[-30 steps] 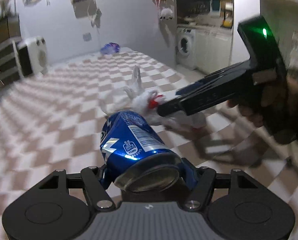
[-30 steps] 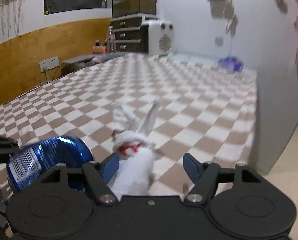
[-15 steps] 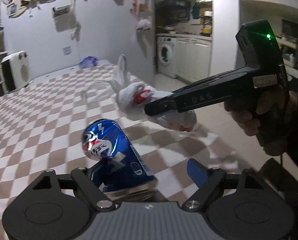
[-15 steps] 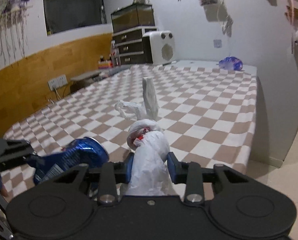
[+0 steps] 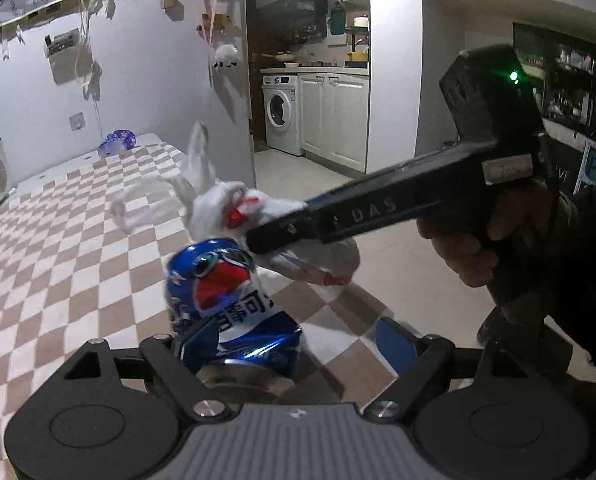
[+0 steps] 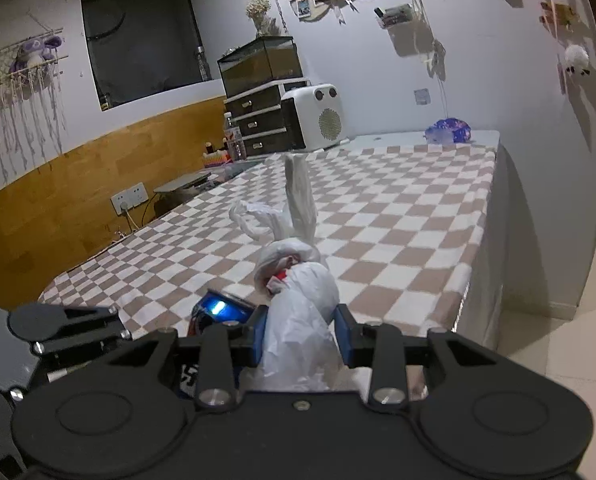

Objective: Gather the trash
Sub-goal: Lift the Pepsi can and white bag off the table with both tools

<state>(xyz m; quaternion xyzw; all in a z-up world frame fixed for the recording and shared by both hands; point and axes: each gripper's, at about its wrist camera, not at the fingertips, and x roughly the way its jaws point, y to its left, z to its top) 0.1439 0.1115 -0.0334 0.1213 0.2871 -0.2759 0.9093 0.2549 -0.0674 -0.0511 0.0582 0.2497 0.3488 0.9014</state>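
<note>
A crushed blue soda can [image 5: 226, 300] leans against the left finger of my left gripper [image 5: 286, 344], whose jaws stand wide apart; the right pad [image 5: 394, 344] is clear of the can. My right gripper [image 6: 302, 334] is shut on a knotted white plastic trash bag [image 6: 298, 312] and holds it above the checkered table's near corner. In the left wrist view the bag [image 5: 222, 204] hangs from the right gripper [image 5: 270, 240] just above and behind the can. The can also shows in the right wrist view [image 6: 222, 308].
The checkered tablecloth [image 6: 398, 216] covers a table with its edge on the right. A purple bag [image 6: 448, 130] lies at the far corner. A white heater [image 6: 318, 118] and drawers [image 6: 258, 120] stand behind. A washing machine [image 5: 280, 112] is across the floor.
My right gripper closed on the white bag and lifted it off the table. My left gripper's jaws opened from around the can, which now leans on the left finger.
</note>
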